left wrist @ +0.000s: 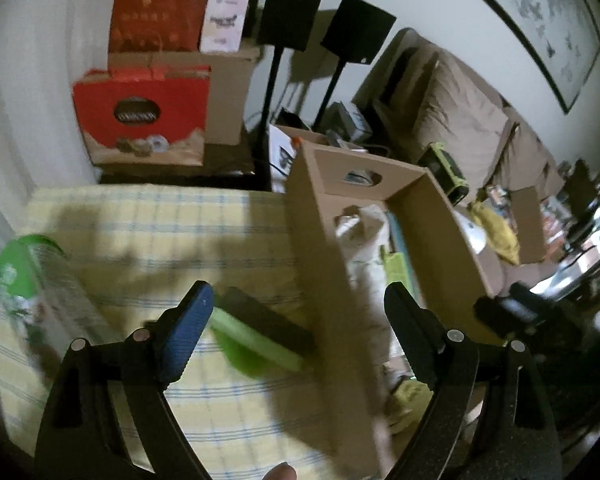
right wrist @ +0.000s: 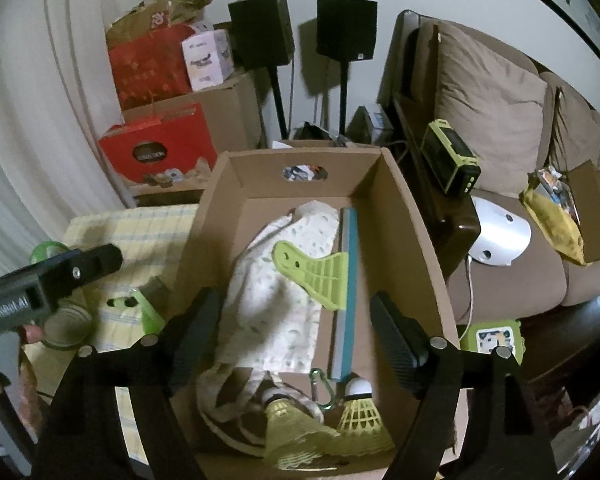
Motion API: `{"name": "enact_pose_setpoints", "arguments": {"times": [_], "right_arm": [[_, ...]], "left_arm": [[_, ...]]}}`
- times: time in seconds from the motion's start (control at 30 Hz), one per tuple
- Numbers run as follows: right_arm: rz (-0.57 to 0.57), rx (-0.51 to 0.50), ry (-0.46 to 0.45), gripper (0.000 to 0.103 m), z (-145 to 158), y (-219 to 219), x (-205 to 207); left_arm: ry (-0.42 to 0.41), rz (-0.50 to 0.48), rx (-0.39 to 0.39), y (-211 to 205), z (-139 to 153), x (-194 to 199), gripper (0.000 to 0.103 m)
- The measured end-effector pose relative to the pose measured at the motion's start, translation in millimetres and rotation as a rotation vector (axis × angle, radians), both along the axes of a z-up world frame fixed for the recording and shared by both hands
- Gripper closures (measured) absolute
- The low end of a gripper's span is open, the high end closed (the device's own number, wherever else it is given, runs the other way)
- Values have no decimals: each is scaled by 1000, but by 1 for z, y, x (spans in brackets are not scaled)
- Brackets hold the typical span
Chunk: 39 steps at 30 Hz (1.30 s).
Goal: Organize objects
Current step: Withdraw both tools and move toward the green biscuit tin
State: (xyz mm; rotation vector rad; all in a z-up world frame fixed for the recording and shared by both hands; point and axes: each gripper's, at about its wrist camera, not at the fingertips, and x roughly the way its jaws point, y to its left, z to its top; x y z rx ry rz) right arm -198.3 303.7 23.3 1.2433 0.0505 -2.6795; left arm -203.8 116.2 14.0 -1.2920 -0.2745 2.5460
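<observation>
Jaws of our right hand-held gripper (right wrist: 296,336) stand wide apart with nothing between them, above the cardboard box (right wrist: 204,240). Beneath lie two yellow shuttlecocks (right wrist: 360,416), a white perforated cloth (right wrist: 276,280) and a green-handled squeegee (right wrist: 324,276) with its blue blade along the right wall. Our left hand-held gripper (left wrist: 300,316) is likewise spread and empty, straddling the box's left wall. Beside the box, on the yellow checked table (left wrist: 148,216), we see a green brush (left wrist: 256,344); further left lies a green-lidded clear bottle (left wrist: 32,276). A sofa (right wrist: 500,120) sits beyond.
</observation>
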Motion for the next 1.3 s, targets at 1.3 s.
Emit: {"name": "enact_pose_setpoints", "arguments": {"times": [1.3], "right_arm": [[246,-87,-60,1,-27,-123,39]], "left_arm": [[52,95,-22,-170,-20,72,0]]}}
